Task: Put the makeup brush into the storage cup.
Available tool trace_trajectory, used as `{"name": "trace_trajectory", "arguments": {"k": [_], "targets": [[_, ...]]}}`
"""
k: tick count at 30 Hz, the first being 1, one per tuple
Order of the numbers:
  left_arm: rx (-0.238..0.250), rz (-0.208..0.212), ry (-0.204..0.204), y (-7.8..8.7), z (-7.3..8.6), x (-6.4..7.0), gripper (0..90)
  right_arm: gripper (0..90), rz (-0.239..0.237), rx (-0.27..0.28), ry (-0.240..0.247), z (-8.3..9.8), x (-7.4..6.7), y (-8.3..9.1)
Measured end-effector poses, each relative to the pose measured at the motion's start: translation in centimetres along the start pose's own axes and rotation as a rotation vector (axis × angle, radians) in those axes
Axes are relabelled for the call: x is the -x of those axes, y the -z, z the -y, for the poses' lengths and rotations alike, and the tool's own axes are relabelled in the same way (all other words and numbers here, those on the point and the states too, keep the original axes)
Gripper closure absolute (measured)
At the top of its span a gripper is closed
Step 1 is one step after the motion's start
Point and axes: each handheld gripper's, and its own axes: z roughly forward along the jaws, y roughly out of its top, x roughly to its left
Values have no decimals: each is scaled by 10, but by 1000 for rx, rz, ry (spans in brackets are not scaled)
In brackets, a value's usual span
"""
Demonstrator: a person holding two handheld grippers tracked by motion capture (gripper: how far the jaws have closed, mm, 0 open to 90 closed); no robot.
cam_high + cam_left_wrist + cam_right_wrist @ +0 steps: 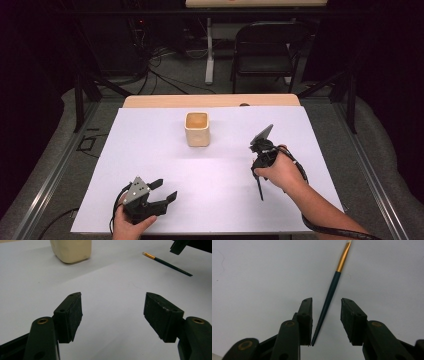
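Right claw [325, 322] straddling a paintbrush [331, 290] on the worktop [150, 165].
Brush lies lengthwise between the spread jaws, untouched; left claw [112, 312], also spread, waits well apart.

I see a dark green paintbrush [329, 296] with gold ferrule, cream cup [197, 129] with possibly tan inside, white table sheet [150, 165], black grippers.
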Motion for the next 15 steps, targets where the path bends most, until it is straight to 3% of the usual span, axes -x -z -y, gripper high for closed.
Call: {"name": "trace_trajectory", "arguments": {"k": [6, 7, 13, 14, 15], "targets": [[-2, 7, 1, 0, 0, 1, 312, 633, 4, -8, 2, -1, -1, -3], [-3, 8, 1, 0, 0, 1, 312, 639, 9, -40, -1, -2, -2, -1], [-3, 8, 0, 0, 0, 0, 312, 649, 6, -41, -15, -2, -2, -3], [-2, 8, 2, 0, 0, 1, 312, 651, -4, -17, -25, -2, -2, -6], [-2, 7, 2, 0, 0, 0, 312, 652, 5, -50, -20, -3, -2, -4]]}}
